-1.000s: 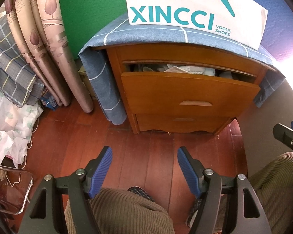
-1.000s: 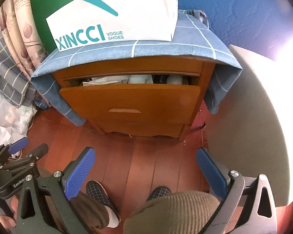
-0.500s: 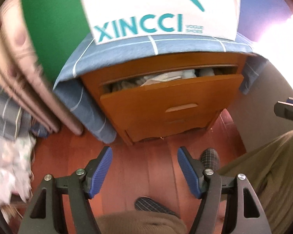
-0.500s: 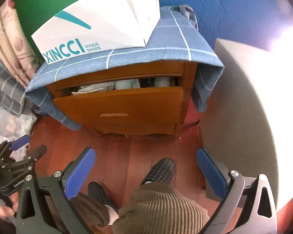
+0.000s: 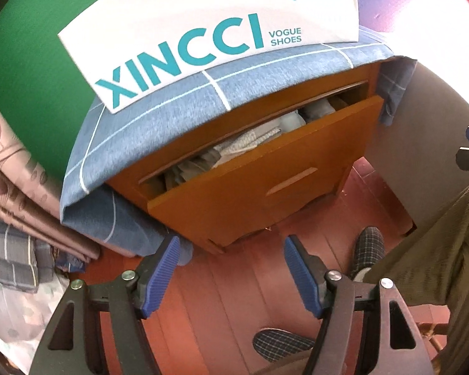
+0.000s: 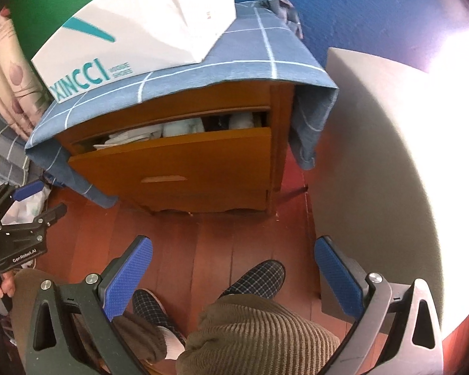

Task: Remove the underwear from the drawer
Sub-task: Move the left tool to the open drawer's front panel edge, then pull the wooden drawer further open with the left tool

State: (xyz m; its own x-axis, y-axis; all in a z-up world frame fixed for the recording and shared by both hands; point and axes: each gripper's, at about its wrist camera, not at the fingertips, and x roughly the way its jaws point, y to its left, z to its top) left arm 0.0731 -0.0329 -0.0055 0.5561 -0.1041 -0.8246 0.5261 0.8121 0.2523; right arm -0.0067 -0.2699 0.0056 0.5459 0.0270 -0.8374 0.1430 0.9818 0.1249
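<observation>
So far nothing is out: the drawer stands partly open, the underwear bundled inside along its far edge. My left gripper and right gripper both hang released and empty, near the floor and well short of it. Which bundles are underwear I can't make out; most of the drawer's contents stay hidden.

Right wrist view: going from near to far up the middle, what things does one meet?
Corduroy knee → plaid slipper → wooden floor → drawer front → folded clothes in the drawer → blue checked cloth → white XINCCI bag.
</observation>
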